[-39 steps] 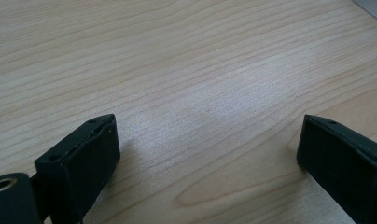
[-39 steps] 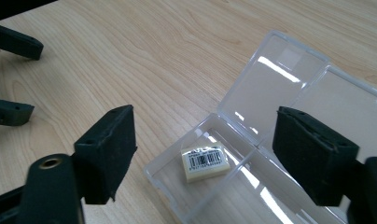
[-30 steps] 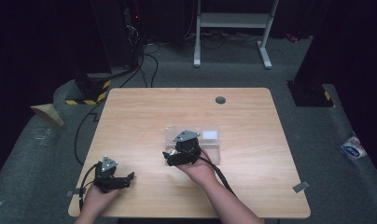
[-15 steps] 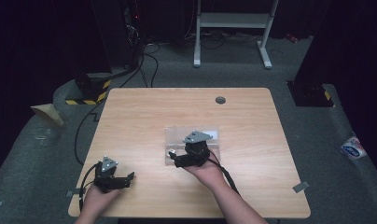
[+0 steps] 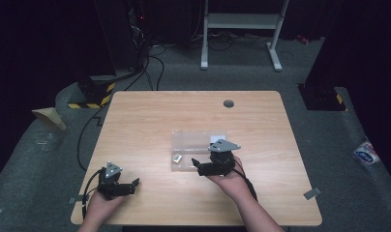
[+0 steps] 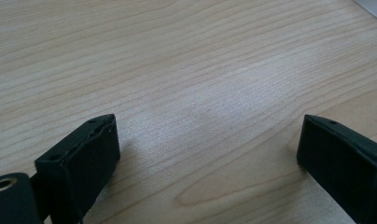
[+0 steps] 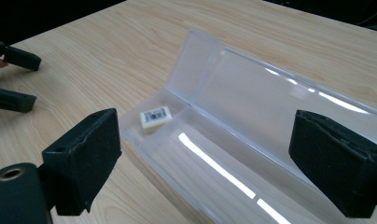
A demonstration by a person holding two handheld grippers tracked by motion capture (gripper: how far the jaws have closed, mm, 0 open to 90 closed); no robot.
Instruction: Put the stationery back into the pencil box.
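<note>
A clear plastic hinged case [image 5: 198, 150], long and shallow, lies open on the light wooden table [image 5: 150, 111] a little right of the middle, its lid folded flat away from the person and its tray toward them. Inside the tray, at its left end in the high view, rests a small white eraser with a barcode label [image 7: 155, 116], lying flat against the tray's corner and apart from both grippers. The right gripper [image 7: 203, 161] hovers over the near edge of the case with its jaws spread wide and nothing between them; its gripper view looks straight down the length of the tray, so the eraser seems already placed and let go. The left gripper [image 6: 210, 154] sits low over bare wood near the front left corner of the table, well apart from the case, its jaws likewise parted and empty. Judging by this, the putting-in part of the work looks done: the eraser is in its compartment and no gripper touches it. What appears to be left is closing the case, which means swinging the lid over the tray until it snaps, probably with the right gripper, perhaps with the left steadying the tray.
</note>
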